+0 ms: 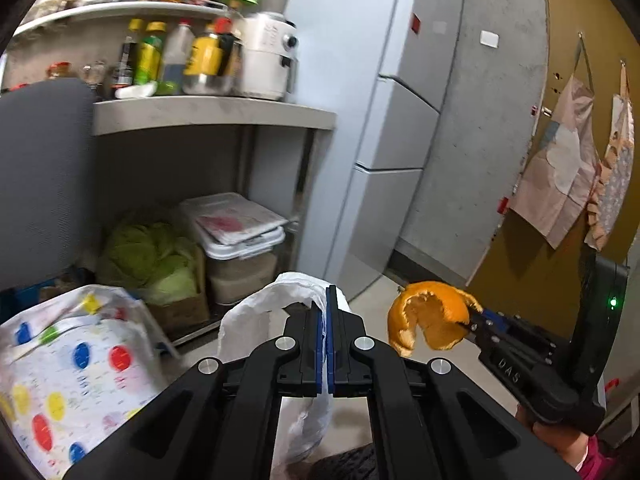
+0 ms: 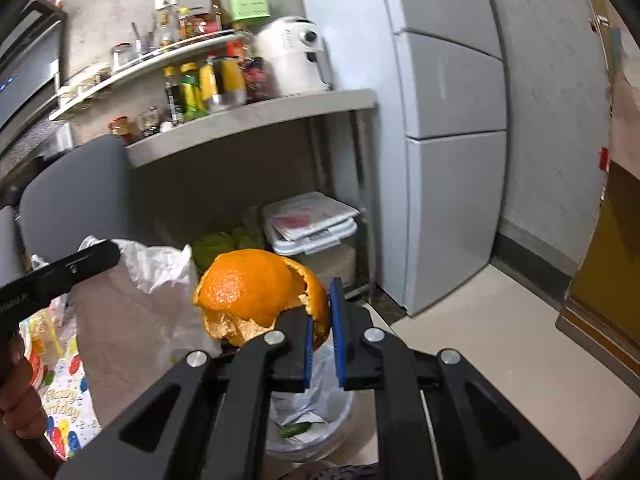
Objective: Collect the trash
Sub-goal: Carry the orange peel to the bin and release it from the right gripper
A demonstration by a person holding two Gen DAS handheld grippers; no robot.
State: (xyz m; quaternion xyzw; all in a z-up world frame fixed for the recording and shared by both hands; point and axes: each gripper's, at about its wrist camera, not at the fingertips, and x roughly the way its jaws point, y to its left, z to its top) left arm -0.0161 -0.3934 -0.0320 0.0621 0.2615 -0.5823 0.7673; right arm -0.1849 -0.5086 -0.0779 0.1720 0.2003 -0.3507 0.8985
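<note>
Right gripper [image 2: 322, 334] clamped on orange peel [image 2: 256, 288], held above bin [image 2: 344, 412]. Left gripper [image 1: 326, 328] pinching white bag [image 1: 256, 312]. Peel light, curled, brittle; edge grip adequate.

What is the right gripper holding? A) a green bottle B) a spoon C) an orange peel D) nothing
C: the right gripper is shut on the orange peel, held above the bin; the left gripper pinches the white bag.
</note>
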